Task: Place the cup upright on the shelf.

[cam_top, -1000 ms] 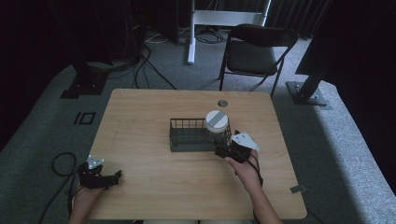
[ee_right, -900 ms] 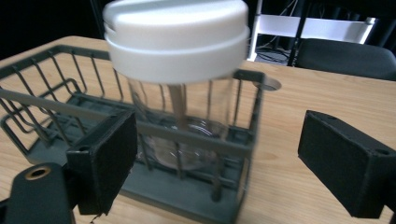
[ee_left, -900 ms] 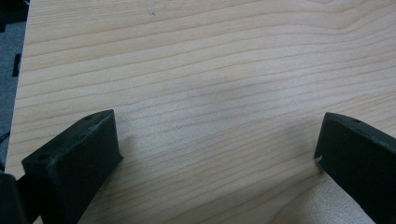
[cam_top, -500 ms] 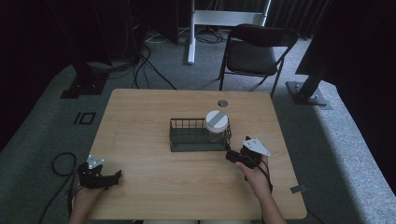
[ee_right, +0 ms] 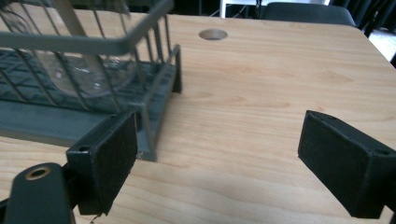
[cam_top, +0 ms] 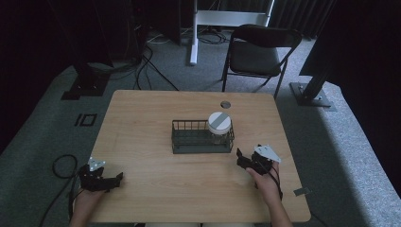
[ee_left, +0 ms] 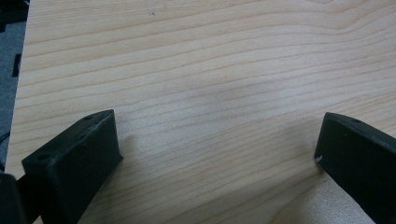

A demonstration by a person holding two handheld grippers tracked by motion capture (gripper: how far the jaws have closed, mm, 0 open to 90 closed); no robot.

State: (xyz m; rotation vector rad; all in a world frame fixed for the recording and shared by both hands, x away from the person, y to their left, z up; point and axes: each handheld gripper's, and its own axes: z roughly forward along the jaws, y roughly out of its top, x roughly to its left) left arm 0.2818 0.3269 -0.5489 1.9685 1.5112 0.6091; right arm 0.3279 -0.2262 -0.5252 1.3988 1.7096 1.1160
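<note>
Now that the right gripper (cam_top: 247, 161) has drawn back toward lower right, jaws spread and empty, the jar (cam_top: 219, 126) stands in the wire basket (cam_top: 189, 142) at centre frame, apparently delivered; left gripper (cam_top: 111, 179) idles open lower left

Black grippers (cam_top: 248, 159), blocky screw-holed jaws

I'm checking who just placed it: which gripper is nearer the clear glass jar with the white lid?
Right. The right gripper sits just beside the wire basket's near corner; the left gripper rests at the table's far-left edge.
</note>
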